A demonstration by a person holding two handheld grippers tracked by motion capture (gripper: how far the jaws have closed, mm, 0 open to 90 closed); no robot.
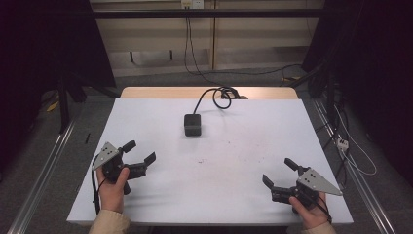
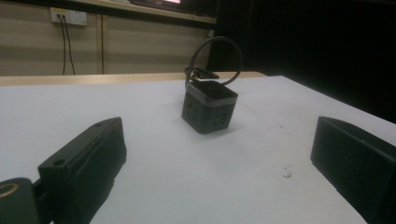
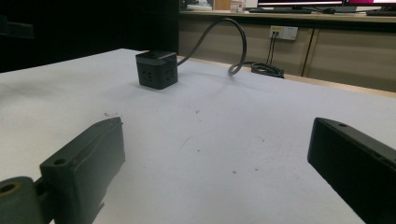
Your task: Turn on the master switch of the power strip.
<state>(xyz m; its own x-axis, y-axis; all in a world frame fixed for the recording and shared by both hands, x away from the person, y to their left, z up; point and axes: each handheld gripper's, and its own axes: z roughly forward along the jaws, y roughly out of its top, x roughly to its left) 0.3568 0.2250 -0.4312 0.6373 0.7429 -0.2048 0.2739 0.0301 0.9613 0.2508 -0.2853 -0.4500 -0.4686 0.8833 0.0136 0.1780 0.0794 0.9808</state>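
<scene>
left gripper (image 1: 141, 153): lower left of the high view, jaws spread, holding nothing | right gripper (image 1: 277, 173): lower right, jaws spread, holding nothing | black power cube (image 1: 193, 125): upper middle of the white bench (image 1: 160, 195), well apart from both | cable (image 1: 213, 95): coiled at the bench's far edge

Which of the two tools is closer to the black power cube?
The left tool, judging from the high view. It sits nearer the black power cube at the table's middle rear, while the right tool lies farther off near the front right corner.
</scene>
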